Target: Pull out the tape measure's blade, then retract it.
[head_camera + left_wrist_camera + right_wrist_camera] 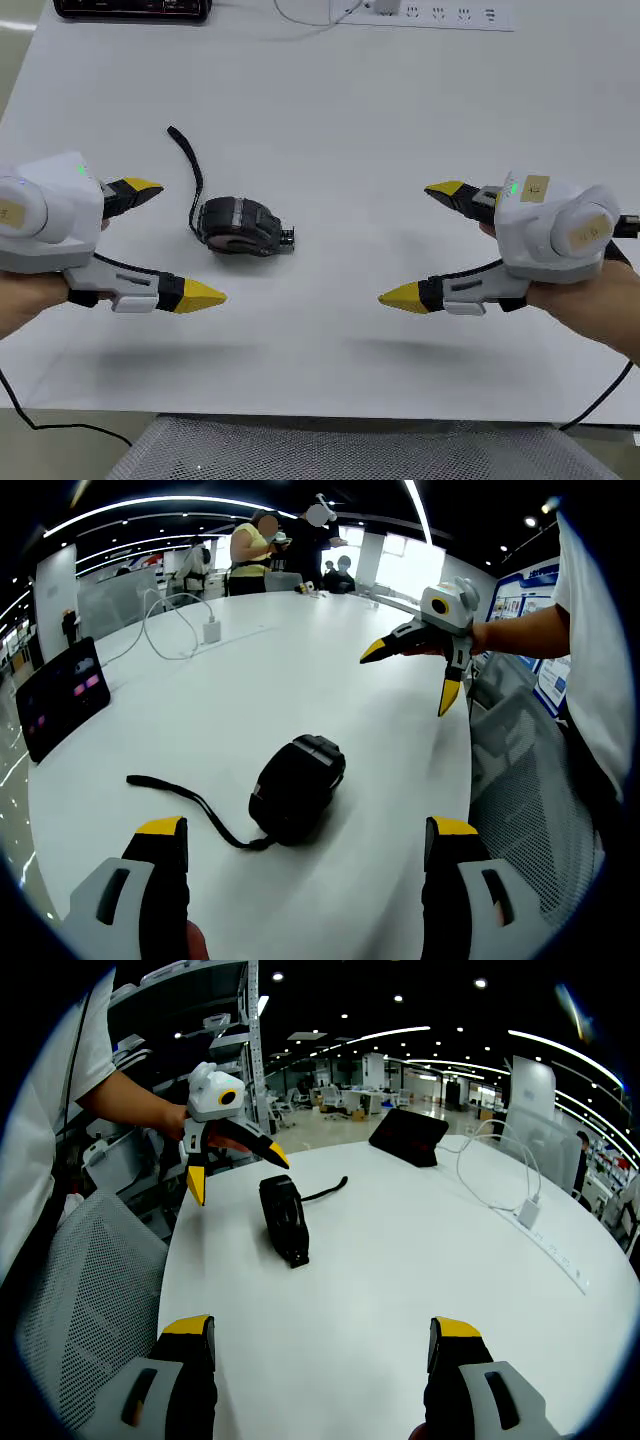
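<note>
Tape measure (243, 226), black and dark grey, rests on the white desk (330, 110), left of centre in the head view. Its wrist strap (186, 160) trails away from the person, and its blade is inside the case. The left gripper (191, 241) hovers just beside it, jaws spread wide and holding nothing. The right gripper (405, 243) hangs well apart on the other side, also wide and empty. The small blade hook (287, 238) at the mouth of the case points toward the right gripper. Nothing of the task looks done yet, so this reads as the approach before the 1st step, the pull-out. The next move probably calls for 2 holds. The left gripper would close across the body of the case to pin it. The right gripper would come in low to pinch the hook, a small, thin target close to the desk surface, before drawing it straight out.
</note>
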{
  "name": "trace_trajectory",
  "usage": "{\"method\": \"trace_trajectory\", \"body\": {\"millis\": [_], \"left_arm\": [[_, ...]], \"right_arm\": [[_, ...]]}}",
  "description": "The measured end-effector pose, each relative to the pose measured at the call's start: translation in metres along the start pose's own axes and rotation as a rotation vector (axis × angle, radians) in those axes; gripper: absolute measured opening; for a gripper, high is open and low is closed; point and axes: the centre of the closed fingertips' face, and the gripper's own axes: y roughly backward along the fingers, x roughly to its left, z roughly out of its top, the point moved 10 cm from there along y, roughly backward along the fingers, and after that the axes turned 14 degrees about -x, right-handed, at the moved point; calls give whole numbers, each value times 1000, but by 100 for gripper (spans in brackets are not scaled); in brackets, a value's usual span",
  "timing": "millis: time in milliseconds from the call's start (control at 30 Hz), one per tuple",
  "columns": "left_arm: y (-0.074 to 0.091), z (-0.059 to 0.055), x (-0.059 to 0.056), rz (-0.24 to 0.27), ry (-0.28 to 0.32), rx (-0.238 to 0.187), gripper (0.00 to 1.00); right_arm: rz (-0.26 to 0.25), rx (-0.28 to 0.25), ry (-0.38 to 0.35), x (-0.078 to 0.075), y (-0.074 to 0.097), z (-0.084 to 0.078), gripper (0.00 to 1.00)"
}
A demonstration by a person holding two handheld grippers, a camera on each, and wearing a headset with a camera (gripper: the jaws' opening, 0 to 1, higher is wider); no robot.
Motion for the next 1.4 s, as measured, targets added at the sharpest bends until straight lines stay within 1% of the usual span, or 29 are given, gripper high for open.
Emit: {"method": "trace_trajectory", "body": {"millis": [100, 167, 300, 467, 600, 800, 933, 1000, 1167, 1333, 1400], "left_arm": [[-3, 1, 1, -11, -11, 8, 96], [-5, 1, 3, -18, -16, 14, 96], [-8, 2, 6, -37, -22, 21, 93], [-14, 2, 10, -53, -39, 32, 92], [-18, 4, 11, -69, -46, 35, 90], [-23, 4, 15, -93, -65, 53, 87], [-26, 4, 18, -108, -80, 64, 83], [-27, 5, 19, -124, -79, 68, 81], [-31, 4, 22, -140, -95, 83, 76], [-33, 4, 23, -163, -114, 106, 70], [-34, 4, 23, -176, -127, 113, 66]], "right_arm": [[1, -19, -4, -1, -6, 1, 87], [16, -9, -1, 0, -11, -1, 87], [39, -2, 5, 1, -20, -2, 86], [63, 5, 2, 1, -30, -4, 86], [77, 10, 1, 1, -34, -5, 86], [90, 11, 0, -1, -39, -4, 86], [97, 11, 1, -2, -43, -3, 86], [100, 11, 1, -3, -45, -3, 86], [113, 10, 0, -2, -49, -2, 85], [122, 10, 3, -2, -53, -1, 85], [124, 9, 1, -2, -55, -1, 85]]}}
